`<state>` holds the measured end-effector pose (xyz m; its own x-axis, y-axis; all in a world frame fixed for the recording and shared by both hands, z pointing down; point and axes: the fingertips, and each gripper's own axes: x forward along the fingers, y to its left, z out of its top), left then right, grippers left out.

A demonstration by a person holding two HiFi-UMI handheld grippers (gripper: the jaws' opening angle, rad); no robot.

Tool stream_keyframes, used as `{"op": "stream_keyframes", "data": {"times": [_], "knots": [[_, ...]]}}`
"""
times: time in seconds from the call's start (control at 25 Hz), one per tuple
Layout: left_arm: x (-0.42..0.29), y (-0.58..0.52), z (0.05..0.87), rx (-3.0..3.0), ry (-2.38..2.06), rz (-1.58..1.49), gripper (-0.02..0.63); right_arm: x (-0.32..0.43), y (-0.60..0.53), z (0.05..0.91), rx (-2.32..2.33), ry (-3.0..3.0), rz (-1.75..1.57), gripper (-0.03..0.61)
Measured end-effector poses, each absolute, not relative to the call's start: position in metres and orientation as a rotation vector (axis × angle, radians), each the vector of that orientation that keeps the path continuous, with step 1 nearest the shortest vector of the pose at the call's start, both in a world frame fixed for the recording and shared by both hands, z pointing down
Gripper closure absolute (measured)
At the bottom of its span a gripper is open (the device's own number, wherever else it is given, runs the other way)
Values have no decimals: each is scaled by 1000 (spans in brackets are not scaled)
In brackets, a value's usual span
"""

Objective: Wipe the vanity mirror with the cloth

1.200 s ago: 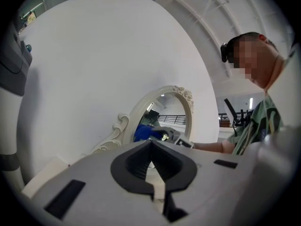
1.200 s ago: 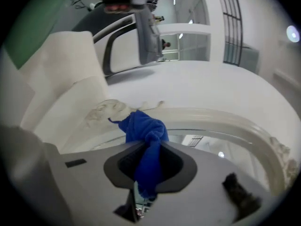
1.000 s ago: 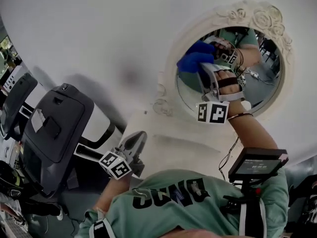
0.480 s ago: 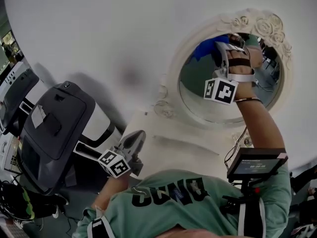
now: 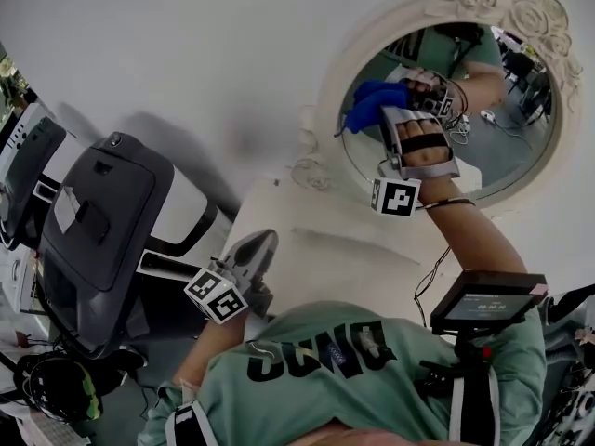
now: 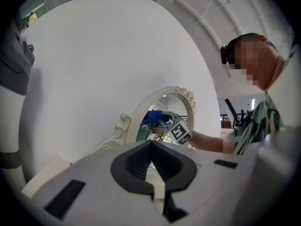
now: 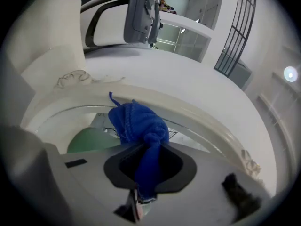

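Note:
The round vanity mirror has an ornate cream frame and stands against the white wall at the upper right. My right gripper is shut on a bunched blue cloth, which presses on the left part of the glass. In the right gripper view the cloth bulges out of the jaws of the right gripper against the mirror. My left gripper hangs low by the white ledge, shut and holding nothing. The left gripper view looks over the left gripper to the mirror, the cloth and the right gripper.
A dark grey machine with a tilted console stands at the left. A white ledge runs under the mirror. A small screen device is mounted on the person's chest. Cables and a black object lie on the floor at the lower left.
The right gripper swept the cloth up to the top of the glass, then came back down to its left part. The left gripper has hardly moved.

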<state>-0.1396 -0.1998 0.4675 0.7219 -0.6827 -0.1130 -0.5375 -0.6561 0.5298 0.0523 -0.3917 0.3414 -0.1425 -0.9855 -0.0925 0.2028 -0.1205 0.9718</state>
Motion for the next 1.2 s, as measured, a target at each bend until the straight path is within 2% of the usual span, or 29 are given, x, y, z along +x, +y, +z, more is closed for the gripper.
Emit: {"op": "stream_keyframes", "data": {"times": [0.36,0.76,0.88,1.2], "knots": [[-145,-191,500,2366,-953,-319,604,66,-377,583,709,-1254,-1204,522],[-140,-192,501,2385,-921,-328,604,54,-380,587,739,-1393,-1145,520],[-140,-191,487,2417,-925,-361,604,50,-368,538,781,-1408,-1201,518],[-136,-195,447,2508,-915,-467,604,64,-348,224,1247,-1244,-1531,519]]}}
